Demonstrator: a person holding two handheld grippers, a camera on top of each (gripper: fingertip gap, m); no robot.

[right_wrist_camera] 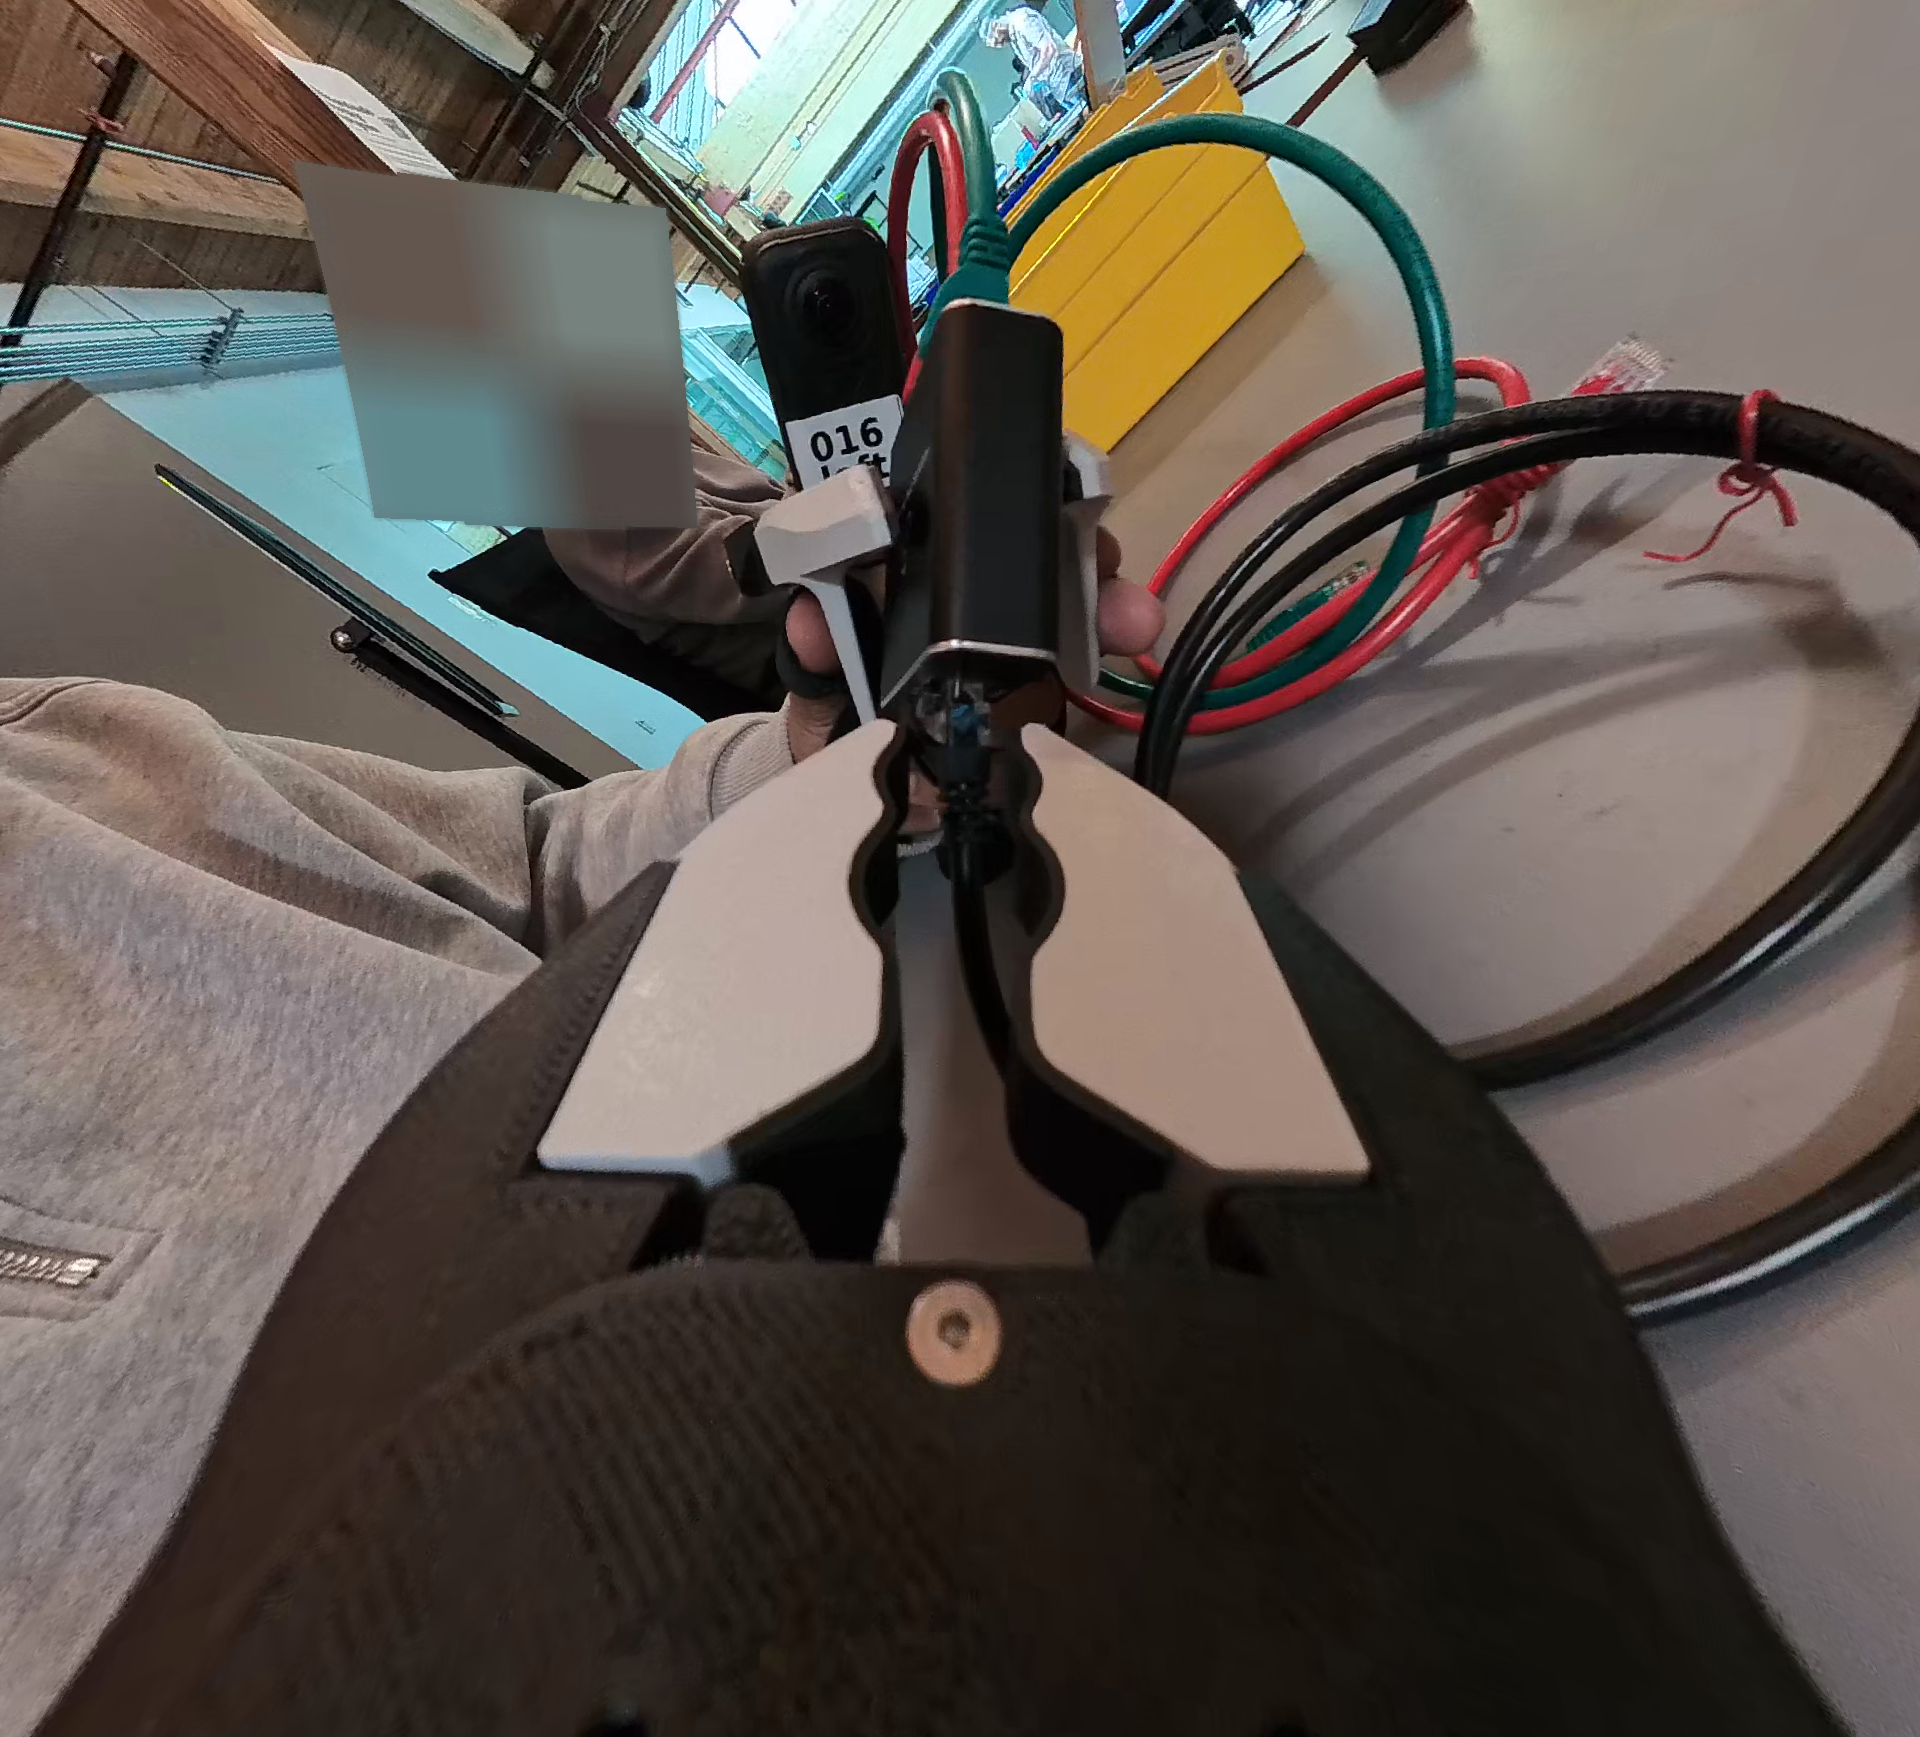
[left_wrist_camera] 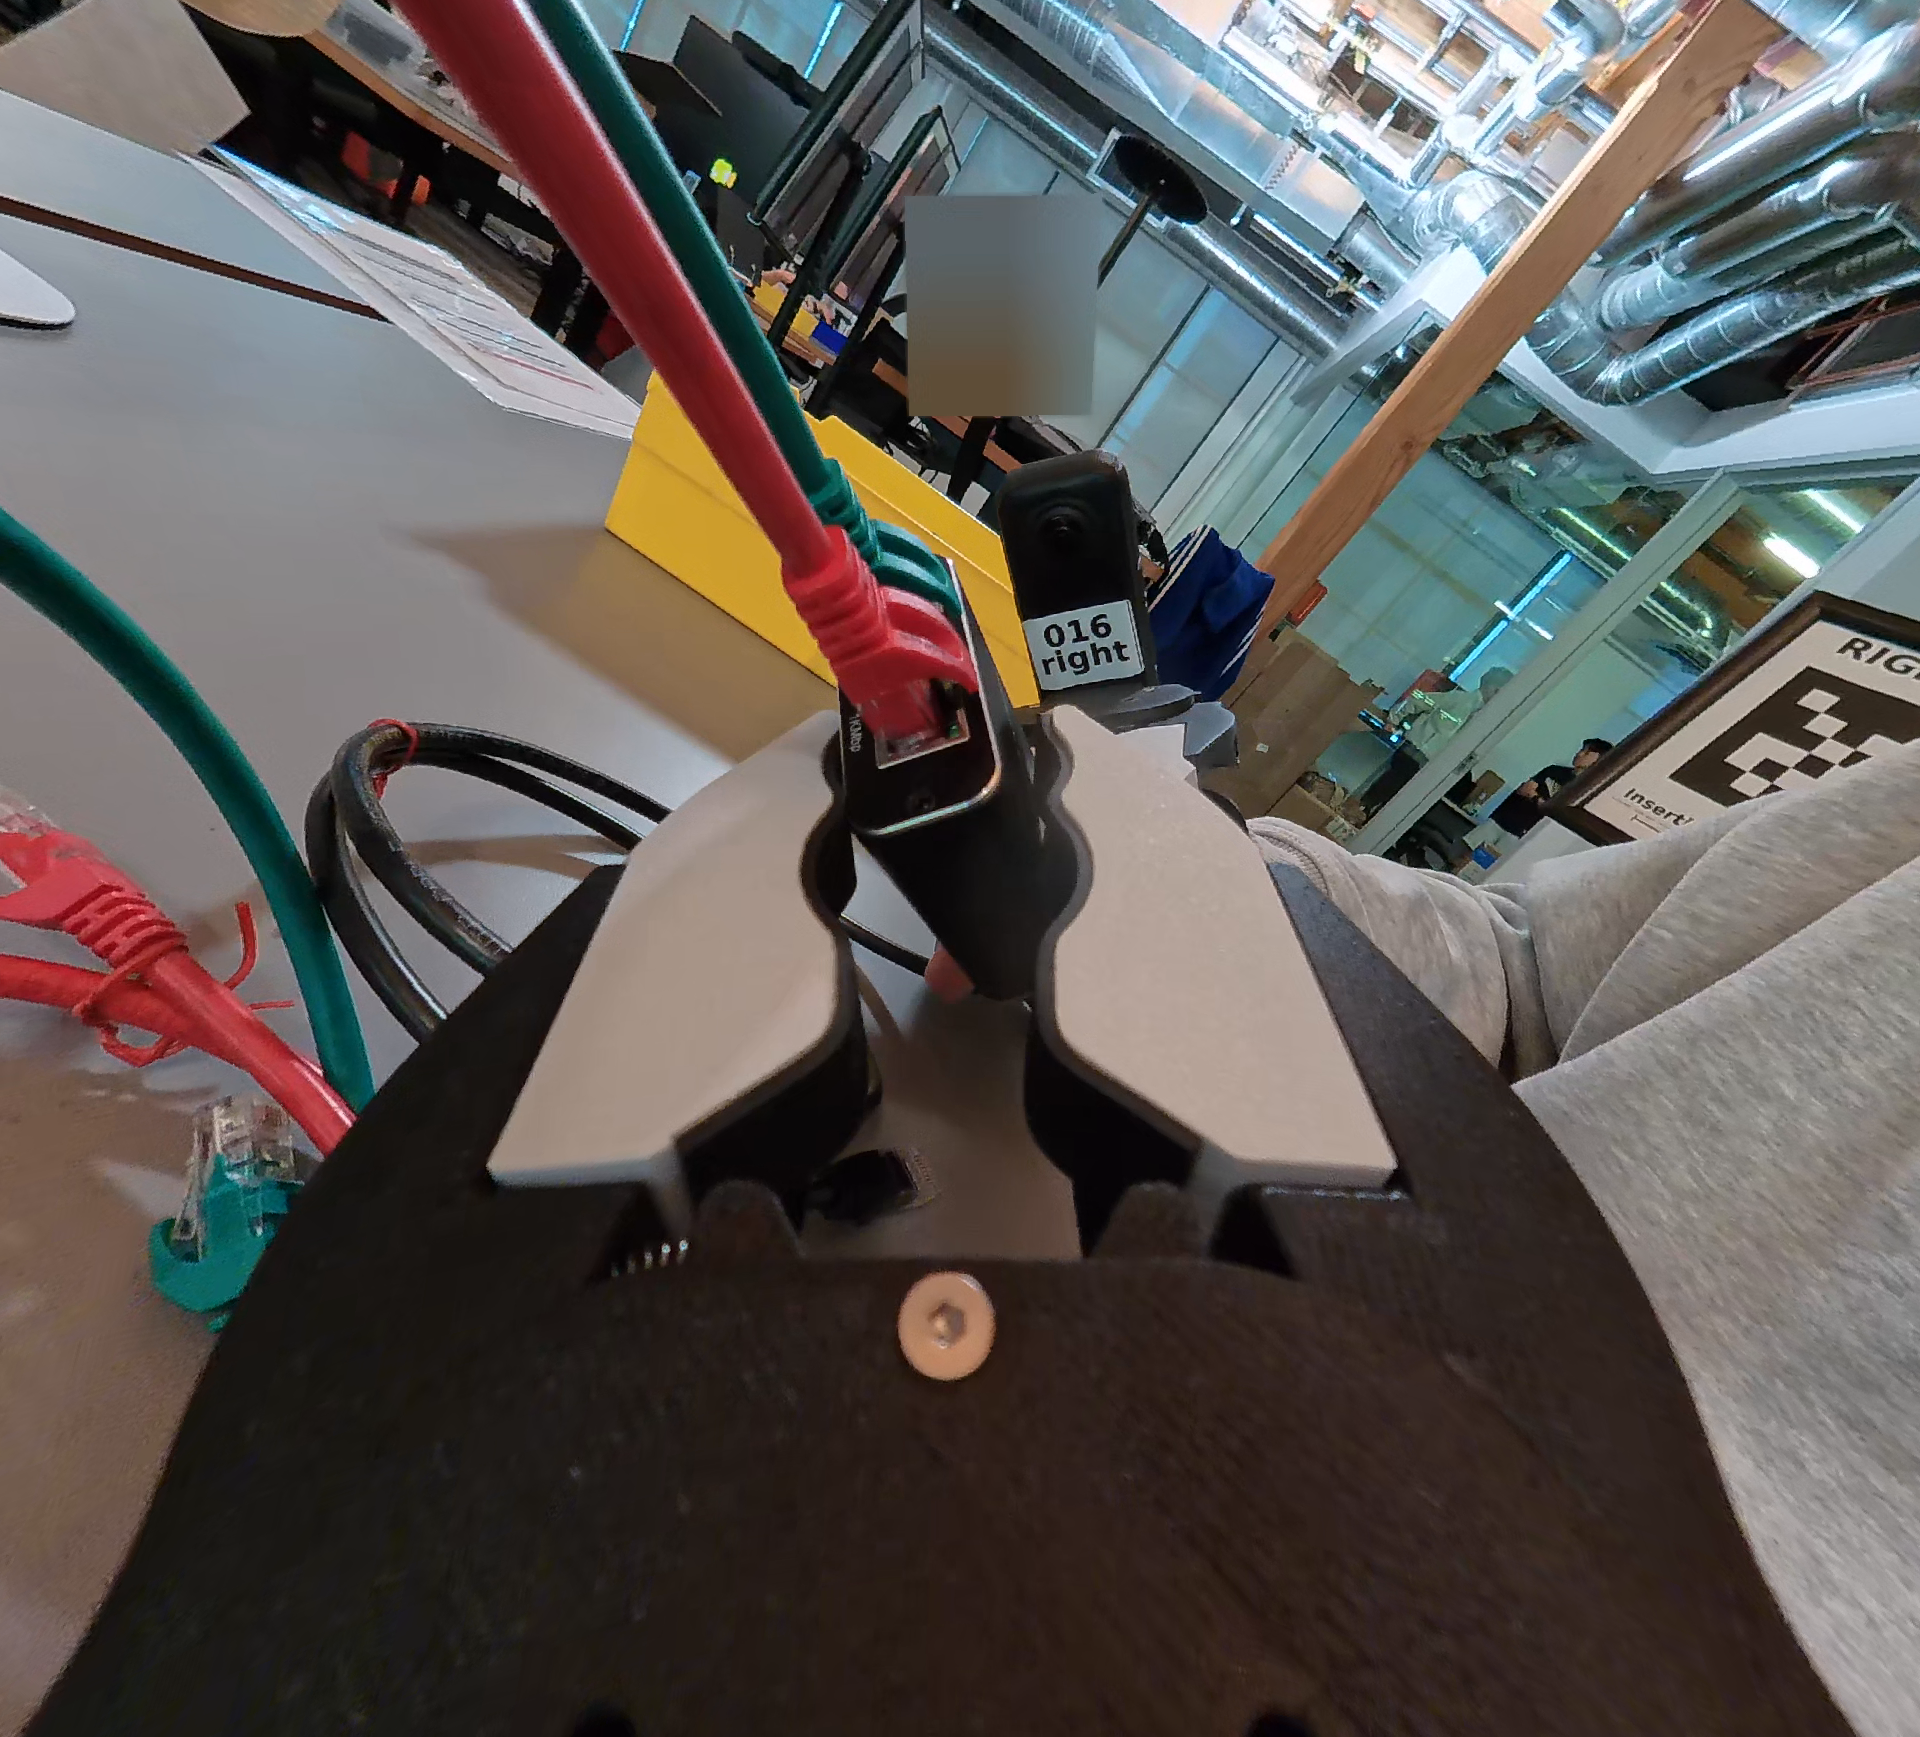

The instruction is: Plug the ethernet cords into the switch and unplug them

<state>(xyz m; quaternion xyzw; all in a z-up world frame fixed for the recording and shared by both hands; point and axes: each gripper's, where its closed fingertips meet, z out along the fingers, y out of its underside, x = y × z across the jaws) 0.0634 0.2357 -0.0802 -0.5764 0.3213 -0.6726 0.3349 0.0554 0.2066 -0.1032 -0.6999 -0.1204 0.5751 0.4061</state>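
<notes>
1. Black gripper housings fill the bottom of both wrist views and hide the table beneath them.
2. Left gripper (left_wrist_camera: pixel 940 814): jaws closed onto the black switch (left_wrist_camera: pixel 935 814), pinching its body between the grey fingers (left_wrist_camera: pixel 707 939). The switch's lower end is hidden between the jaws.
3. At the switch's upper face, beyond the left jaws, a red ethernet cord (left_wrist_camera: pixel 665 337) is seated in a port; a green ethernet cord (left_wrist_camera: pixel 727 295) sits behind it — its port cannot be made out.
4. Right gripper (right_wrist_camera: pixel 956 783): jaws nearly together around a thin black cable (right_wrist_camera: pixel 977 939) and its plug at the switch's (right_wrist_camera: pixel 977 492) near end. Actual contact between the pads and the plug cannot be confirmed.
5. Left of the left jaws, loose red (left_wrist_camera: pixel 94 918) and green (left_wrist_camera: pixel 223 1178) connectors lie on the grey table (left_wrist_camera: pixel 312 461) — both partly cut off.
6. A yellow bin (left_wrist_camera: pixel 707 503) stands beyond the jaws, partly hidden by the cords.
</notes>
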